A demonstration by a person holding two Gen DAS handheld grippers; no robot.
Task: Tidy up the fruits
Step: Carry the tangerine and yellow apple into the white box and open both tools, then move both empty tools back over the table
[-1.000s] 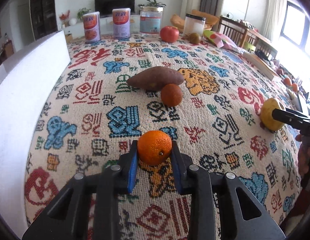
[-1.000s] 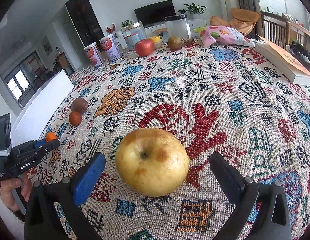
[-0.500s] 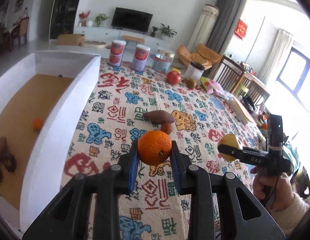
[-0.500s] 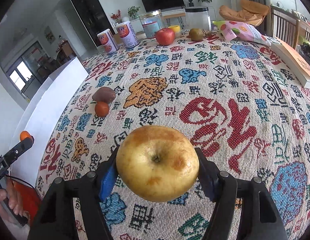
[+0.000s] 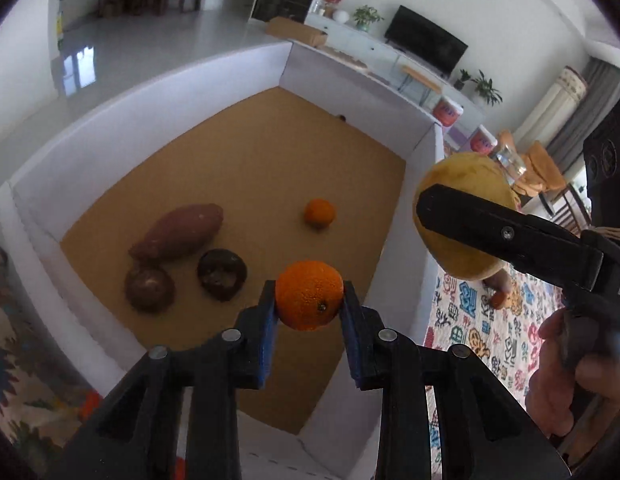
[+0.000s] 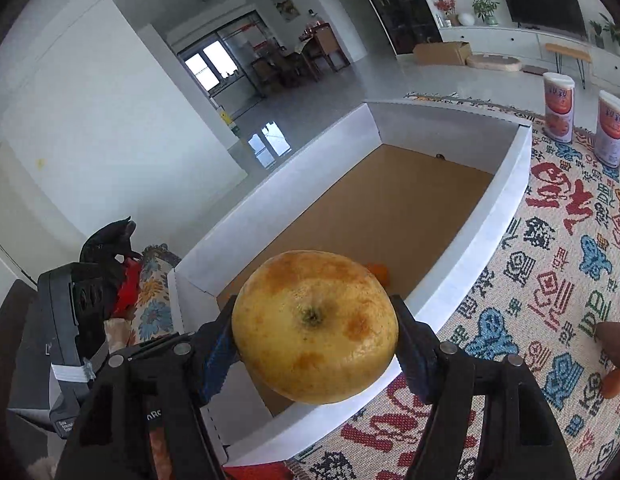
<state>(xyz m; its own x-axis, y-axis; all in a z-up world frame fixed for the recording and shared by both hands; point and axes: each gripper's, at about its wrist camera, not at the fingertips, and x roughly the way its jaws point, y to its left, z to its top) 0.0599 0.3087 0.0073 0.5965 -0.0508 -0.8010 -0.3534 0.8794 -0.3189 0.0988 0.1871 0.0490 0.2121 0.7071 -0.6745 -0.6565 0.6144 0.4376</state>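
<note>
At lower centre of the left wrist view, the left gripper is clamping a small orange across its middle, hanging over the white-walled box. The orange is looking light, firm and dimpled, so its blue pads are gripping well. In the right wrist view, the right gripper is squeezing a yellow apple by its widest part; being smooth, heavier and easily bruised, it is probably wanting gentle pressure. Below, a sweet potato is lying on the brown box floor.

Orange and yellow apple held above white box.
</note>
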